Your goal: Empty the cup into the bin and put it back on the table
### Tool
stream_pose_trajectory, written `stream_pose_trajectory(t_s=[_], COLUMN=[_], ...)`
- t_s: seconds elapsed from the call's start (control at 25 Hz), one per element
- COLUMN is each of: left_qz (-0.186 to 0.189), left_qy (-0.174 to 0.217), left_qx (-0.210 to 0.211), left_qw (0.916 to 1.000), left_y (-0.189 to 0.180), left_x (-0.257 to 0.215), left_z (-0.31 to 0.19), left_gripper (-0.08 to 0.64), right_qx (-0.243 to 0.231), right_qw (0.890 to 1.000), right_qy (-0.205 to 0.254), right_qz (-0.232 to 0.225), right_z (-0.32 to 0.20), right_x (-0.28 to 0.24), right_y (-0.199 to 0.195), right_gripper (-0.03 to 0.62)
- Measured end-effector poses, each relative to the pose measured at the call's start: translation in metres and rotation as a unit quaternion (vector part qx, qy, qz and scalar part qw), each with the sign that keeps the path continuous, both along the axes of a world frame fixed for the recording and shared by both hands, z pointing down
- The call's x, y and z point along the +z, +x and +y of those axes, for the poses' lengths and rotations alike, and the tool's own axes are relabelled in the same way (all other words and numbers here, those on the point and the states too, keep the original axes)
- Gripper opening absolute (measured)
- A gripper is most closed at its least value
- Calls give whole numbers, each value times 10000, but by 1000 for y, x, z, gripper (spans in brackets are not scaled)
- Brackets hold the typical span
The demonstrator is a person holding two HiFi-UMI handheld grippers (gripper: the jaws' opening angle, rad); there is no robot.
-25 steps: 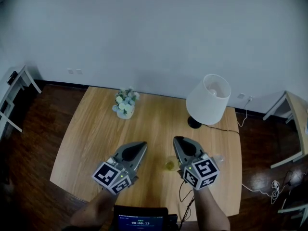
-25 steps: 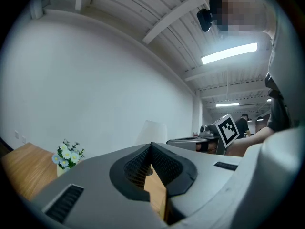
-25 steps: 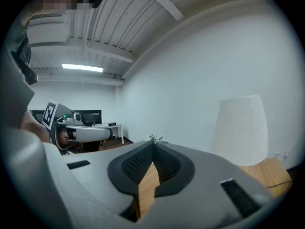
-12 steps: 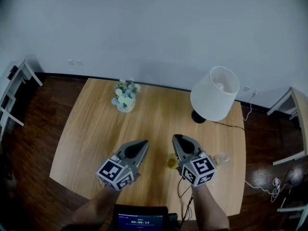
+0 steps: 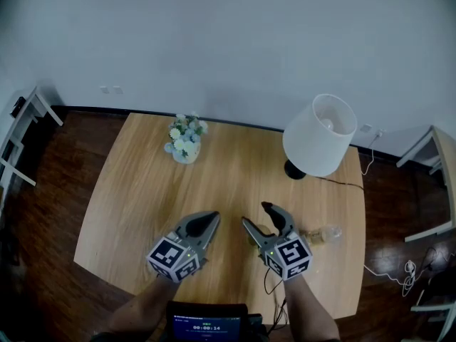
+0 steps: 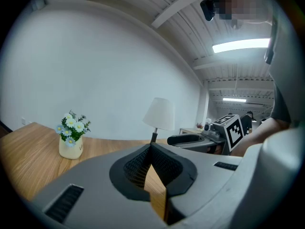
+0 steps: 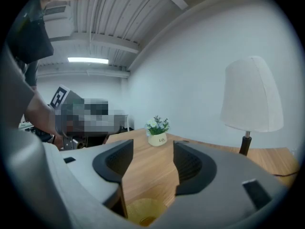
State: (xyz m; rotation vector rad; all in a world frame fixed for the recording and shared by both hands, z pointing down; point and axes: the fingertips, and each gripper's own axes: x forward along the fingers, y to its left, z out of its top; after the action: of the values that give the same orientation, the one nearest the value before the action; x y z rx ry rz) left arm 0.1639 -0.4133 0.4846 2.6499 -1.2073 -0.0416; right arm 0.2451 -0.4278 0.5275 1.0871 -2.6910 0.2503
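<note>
My right gripper (image 5: pixel 257 214) has just been opening its fingers; the cup (image 7: pixel 143 213) sits low between them on the worktop (image 5: pixel 142 191), not yet clamped. I should centre it evenly, then close gently. The left gripper (image 5: pixel 208 219) has its fingers together, empty.

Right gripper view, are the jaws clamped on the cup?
No, the right gripper's jaws have just been opening and stand apart, with the cup low between them and no pad pressing it.
</note>
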Motion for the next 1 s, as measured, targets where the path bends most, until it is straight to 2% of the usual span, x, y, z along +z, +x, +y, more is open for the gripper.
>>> stream_pose_trajectory(t_s=[0.2, 0.44, 0.52, 1.0], left_qz=[-83, -104, -120, -198], left_qy=[-138, -286, -327, -633], left_qx=[-63, -35, -3, -77], left_qw=[9998, 9995, 9994, 9978], left_y=[-4, 0, 3, 1], left_x=[14, 26, 29, 57], left_z=[5, 16, 20, 35], left_gripper=[-9, -9, -9, -9], right_qx=[81, 182, 205, 201], right_qw=[9997, 9979, 9974, 9957], right_qy=[-171, -490, -548, -655], right_qz=[177, 390, 419, 621], right_z=[11, 30, 33, 46], right_x=[23, 59, 68, 98], right_y=[7, 17, 19, 25], right_gripper=[344, 351, 402, 413])
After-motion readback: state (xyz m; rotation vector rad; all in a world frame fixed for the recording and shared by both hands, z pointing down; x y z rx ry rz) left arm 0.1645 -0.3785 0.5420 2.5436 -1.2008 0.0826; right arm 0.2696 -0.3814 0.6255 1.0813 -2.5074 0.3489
